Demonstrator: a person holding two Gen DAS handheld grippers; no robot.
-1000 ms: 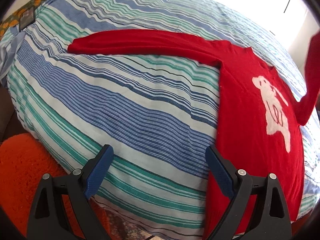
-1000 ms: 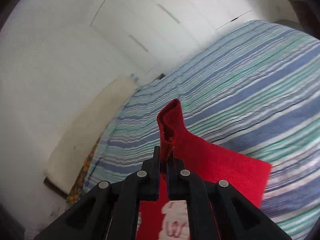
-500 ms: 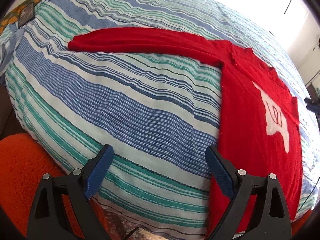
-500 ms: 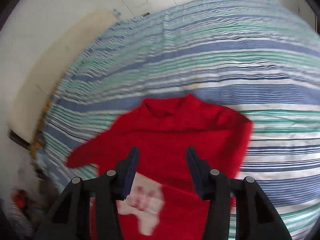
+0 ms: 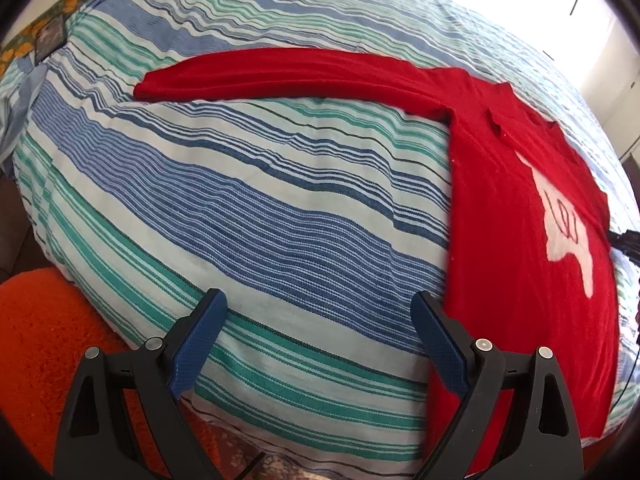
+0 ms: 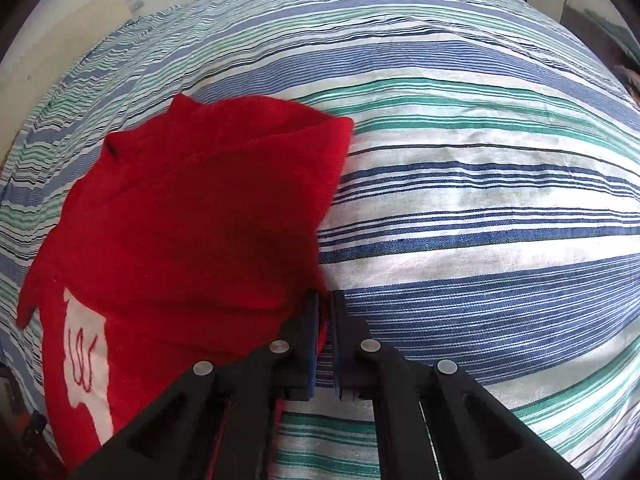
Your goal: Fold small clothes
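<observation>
A small red sweater (image 5: 516, 216) with a white figure on its front lies on the striped bed. Its left sleeve (image 5: 280, 76) stretches flat toward the bed's far left. The other sleeve is folded across the body, seen in the right wrist view (image 6: 208, 216). My left gripper (image 5: 316, 320) is open and empty, low over the bed's near edge, left of the sweater's side. My right gripper (image 6: 325, 300) is shut on the sweater's right edge, red cloth showing between its jaws.
The bed cover (image 5: 248, 208) has blue, green and white stripes. An orange rug (image 5: 44, 344) lies on the floor below the bed's near-left corner. A pale headboard and white wall (image 6: 52, 28) stand beyond the bed.
My right gripper carried the raised sleeve over the sweater, opened and let it drop, then moved to the sweater's right edge and shut on it. My left gripper stayed open and nearly still.
</observation>
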